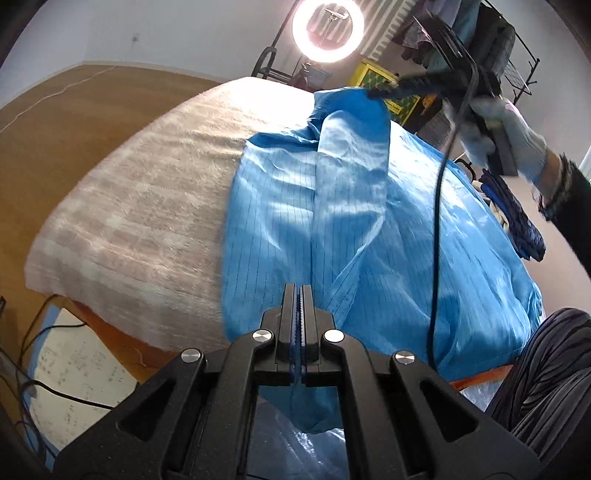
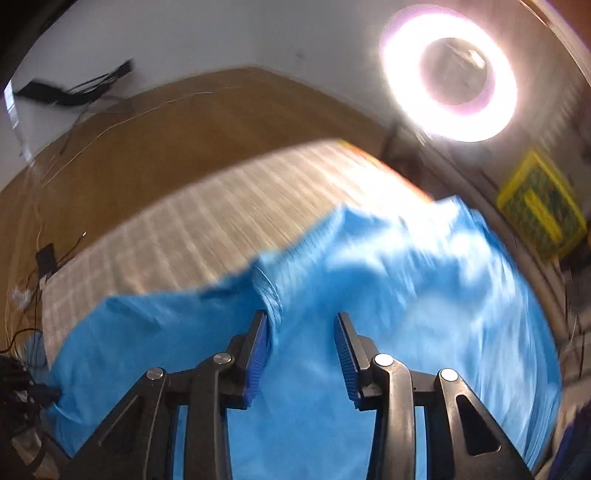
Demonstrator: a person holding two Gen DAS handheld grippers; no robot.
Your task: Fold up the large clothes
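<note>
A large blue garment with thin dark stripes lies on a table covered by a beige checked cloth. My left gripper is shut on the garment's near edge, with fabric hanging below the jaws. My right gripper is open above the garment, its blue pads apart and empty. In the left wrist view the right gripper hovers at the garment's far raised corner, held by a gloved hand.
A bright ring light stands behind the table. A yellow box and a rack of clothes are at the back right. Cables and paper lie on the floor at left. The person's striped trousers are at right.
</note>
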